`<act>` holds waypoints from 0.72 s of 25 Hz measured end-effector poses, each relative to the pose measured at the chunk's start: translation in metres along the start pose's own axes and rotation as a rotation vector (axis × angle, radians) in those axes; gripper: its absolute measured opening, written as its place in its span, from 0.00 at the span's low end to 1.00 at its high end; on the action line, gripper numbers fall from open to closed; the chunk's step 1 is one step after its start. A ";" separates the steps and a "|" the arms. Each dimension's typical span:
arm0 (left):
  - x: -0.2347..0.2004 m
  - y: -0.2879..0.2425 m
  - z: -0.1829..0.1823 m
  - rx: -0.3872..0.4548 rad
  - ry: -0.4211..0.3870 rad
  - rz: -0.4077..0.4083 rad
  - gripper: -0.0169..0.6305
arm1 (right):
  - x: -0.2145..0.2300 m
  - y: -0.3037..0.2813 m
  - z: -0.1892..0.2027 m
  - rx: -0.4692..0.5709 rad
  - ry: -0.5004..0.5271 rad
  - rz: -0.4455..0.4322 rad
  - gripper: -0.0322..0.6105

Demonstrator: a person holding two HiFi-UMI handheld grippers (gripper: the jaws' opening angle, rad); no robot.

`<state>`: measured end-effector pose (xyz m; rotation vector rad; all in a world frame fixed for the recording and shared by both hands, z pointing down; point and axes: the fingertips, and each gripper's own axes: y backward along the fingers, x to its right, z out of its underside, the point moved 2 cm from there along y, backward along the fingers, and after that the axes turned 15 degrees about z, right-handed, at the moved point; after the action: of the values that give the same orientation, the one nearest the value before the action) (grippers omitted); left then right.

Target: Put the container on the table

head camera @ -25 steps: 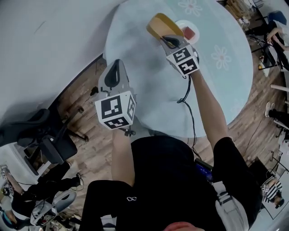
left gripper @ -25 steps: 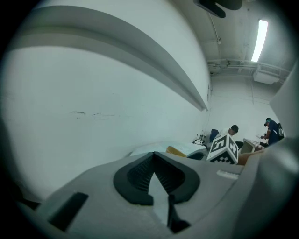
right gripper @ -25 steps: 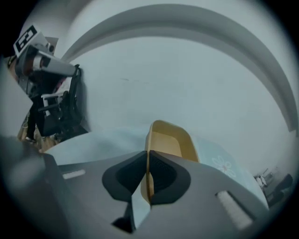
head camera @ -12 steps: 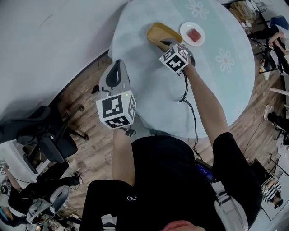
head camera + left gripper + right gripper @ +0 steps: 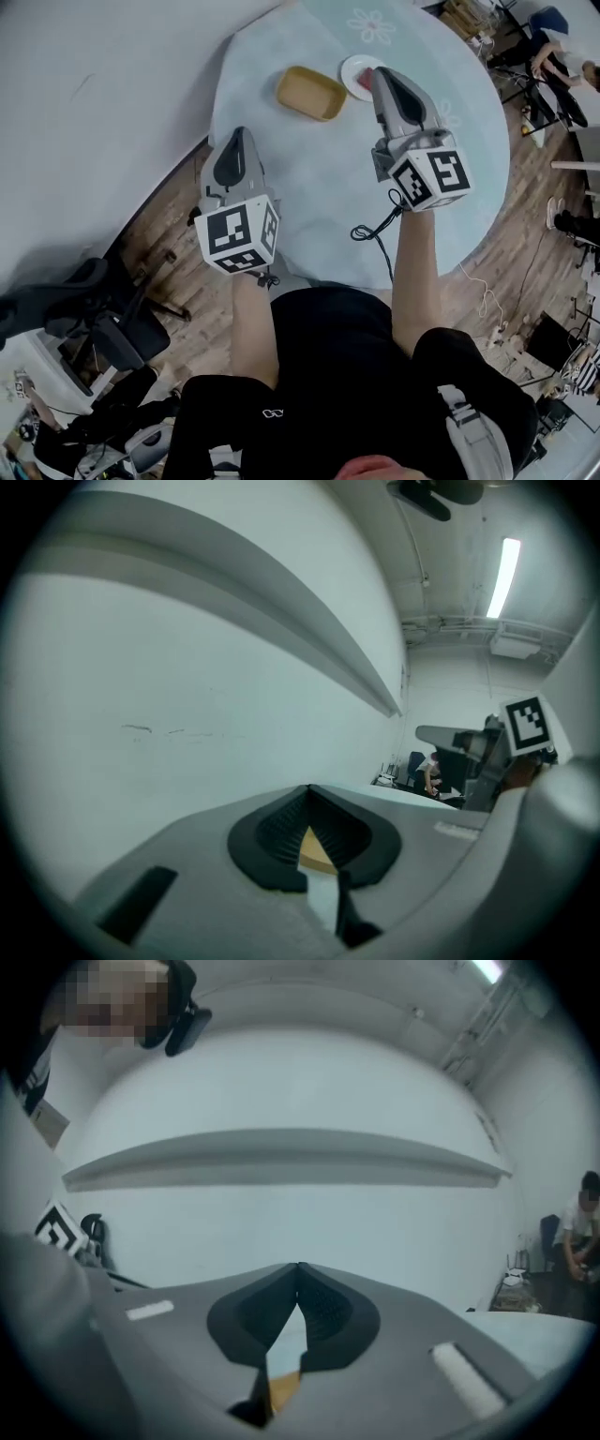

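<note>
The yellow container [image 5: 311, 93] lies flat on the pale round table [image 5: 319, 197], toward its far side, with nothing touching it. My right gripper [image 5: 380, 73] hovers above the table to the container's right, pointing away from me, shut and empty. My left gripper [image 5: 239, 133] hangs over the table's left edge, nearer me than the container, also shut with nothing in it. In the left gripper view the jaws [image 5: 309, 789] meet at their tips and a sliver of the container [image 5: 317, 853] shows below them. The right gripper view shows closed jaws [image 5: 298, 1267] over a yellow sliver [image 5: 284, 1387].
A white plate [image 5: 354, 73] with a red piece on it sits right of the container, partly behind my right gripper. A black cable [image 5: 375, 230] trails from that gripper across the table. A black office chair [image 5: 94, 300] stands on the wooden floor at left; people sit at far right.
The right gripper let go of the container, which now rests on the table, then rose, drew back toward me and shut. The left gripper hardly moved.
</note>
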<state>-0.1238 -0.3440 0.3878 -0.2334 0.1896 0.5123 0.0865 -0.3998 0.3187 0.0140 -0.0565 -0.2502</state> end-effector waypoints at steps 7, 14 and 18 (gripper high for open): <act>0.049 -0.022 -0.029 0.054 -0.076 0.090 0.02 | 0.054 0.081 -0.030 0.094 -0.140 0.185 0.06; 0.079 -0.030 -0.039 0.058 -0.114 0.145 0.02 | 0.059 0.098 -0.022 0.042 -0.089 0.187 0.06; 0.083 -0.031 -0.038 0.056 -0.115 0.150 0.02 | 0.058 0.101 -0.021 0.038 -0.075 0.179 0.06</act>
<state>-0.0416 -0.3416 0.3366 -0.1355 0.1095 0.6669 0.1686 -0.3159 0.3027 0.0367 -0.1368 -0.0705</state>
